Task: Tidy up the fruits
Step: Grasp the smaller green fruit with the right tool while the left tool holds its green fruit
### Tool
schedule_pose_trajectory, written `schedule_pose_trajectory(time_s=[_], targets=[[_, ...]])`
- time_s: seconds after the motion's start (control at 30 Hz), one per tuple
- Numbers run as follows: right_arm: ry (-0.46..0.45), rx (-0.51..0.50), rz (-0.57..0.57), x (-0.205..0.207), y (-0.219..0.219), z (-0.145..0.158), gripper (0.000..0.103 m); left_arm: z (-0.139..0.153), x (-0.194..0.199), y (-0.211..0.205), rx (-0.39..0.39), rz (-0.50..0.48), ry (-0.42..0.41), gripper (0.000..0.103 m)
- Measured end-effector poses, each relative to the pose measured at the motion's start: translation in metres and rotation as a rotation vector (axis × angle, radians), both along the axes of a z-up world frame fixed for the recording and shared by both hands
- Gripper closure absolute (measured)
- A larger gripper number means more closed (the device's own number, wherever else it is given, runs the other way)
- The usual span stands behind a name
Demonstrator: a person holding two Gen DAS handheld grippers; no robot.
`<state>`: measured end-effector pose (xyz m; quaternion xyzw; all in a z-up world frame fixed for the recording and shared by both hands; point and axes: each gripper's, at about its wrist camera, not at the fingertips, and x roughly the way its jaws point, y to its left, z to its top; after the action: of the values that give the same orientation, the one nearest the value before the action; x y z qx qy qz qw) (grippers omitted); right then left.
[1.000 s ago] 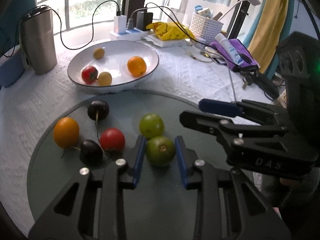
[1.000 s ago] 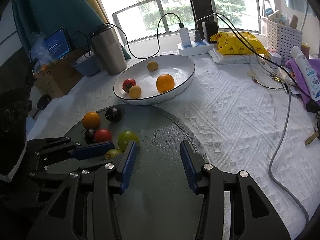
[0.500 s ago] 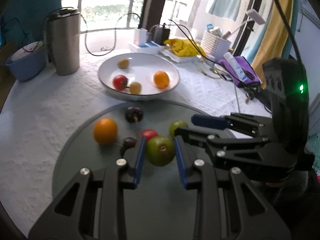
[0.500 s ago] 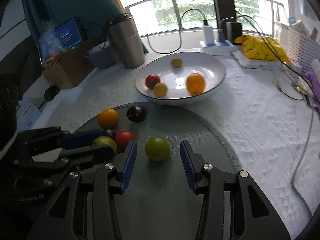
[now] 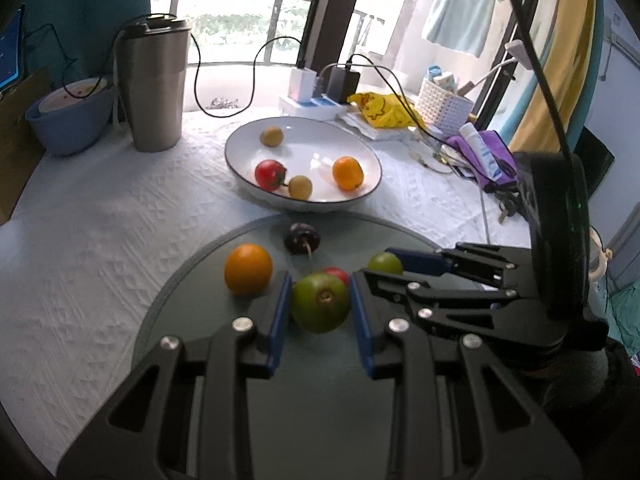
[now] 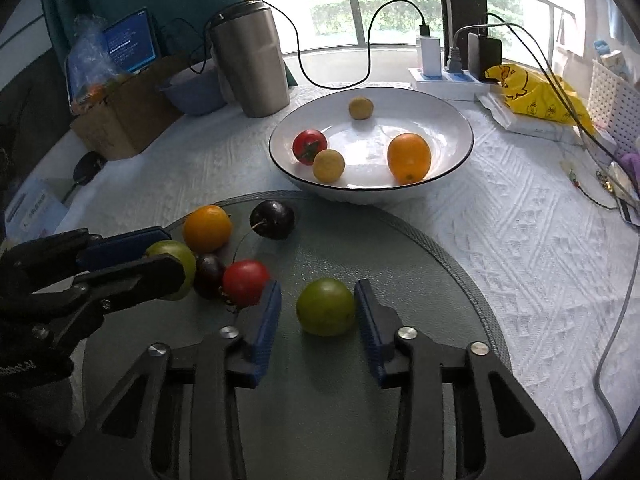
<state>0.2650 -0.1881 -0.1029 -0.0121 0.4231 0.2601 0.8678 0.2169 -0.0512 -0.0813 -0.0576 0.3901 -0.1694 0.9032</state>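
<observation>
On the round grey mat [image 6: 400, 264] my right gripper [image 6: 318, 286] straddles a green fruit [image 6: 326, 306]; its jaws are closing, and a gap still shows beside the left pad. My left gripper [image 5: 319, 280] is shut on another green fruit [image 5: 320, 308], held low over the mat [image 5: 192, 292]. The right wrist view shows that left gripper [image 6: 175, 252] at the left with its fruit [image 6: 176, 256]. An orange [image 6: 207, 228], two dark plums [image 6: 274, 220] and a red tomato [image 6: 245, 282] lie close by. The white bowl [image 6: 380, 136] holds a tomato, an orange and two yellow fruits.
A steel tumbler [image 6: 250, 60] and a blue bowl [image 5: 68, 120] stand behind the white bowl [image 5: 316, 148]. Power strip with chargers and cables [image 6: 448, 76], a yellow bag [image 6: 536, 92] and a white basket [image 5: 444, 104] crowd the back right. A cardboard box [image 6: 120, 116] sits at the left.
My left gripper has carried its green fruit away from the other fruits. My right gripper has slid over the second green fruit and its jaws have narrowed around it.
</observation>
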Motion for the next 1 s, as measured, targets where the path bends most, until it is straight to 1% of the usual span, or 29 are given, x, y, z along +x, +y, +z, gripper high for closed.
schedule_pose_trajectory(time_s=[0.17, 0.27, 0.37, 0.47, 0.67, 1.0], targets=[[-0.024, 0.005, 0.007, -0.007, -0.001, 0.009, 0.072, 0.006, -0.006, 0.000, -0.002, 0.004, -0.017, 0.072], [-0.043, 0.010, 0.013, -0.013, -0.002, 0.016, 0.073, 0.011, -0.011, 0.000, -0.001, 0.005, -0.030, 0.072], [-0.061, 0.012, 0.020, -0.019, -0.003, 0.021, 0.077, 0.017, -0.018, -0.002, 0.002, 0.004, -0.045, 0.072], [-0.073, 0.014, 0.023, -0.025, -0.005, 0.024, 0.077, 0.021, -0.025, -0.004, 0.004, 0.003, -0.056, 0.072], [-0.068, 0.015, 0.018, -0.030, -0.008, 0.017, 0.077, 0.023, -0.032, -0.005, 0.014, 0.006, -0.060, 0.072], [-0.073, 0.021, 0.028, -0.029, -0.007, 0.019, 0.077, 0.025, -0.029, -0.004, 0.019, 0.019, -0.064, 0.072]])
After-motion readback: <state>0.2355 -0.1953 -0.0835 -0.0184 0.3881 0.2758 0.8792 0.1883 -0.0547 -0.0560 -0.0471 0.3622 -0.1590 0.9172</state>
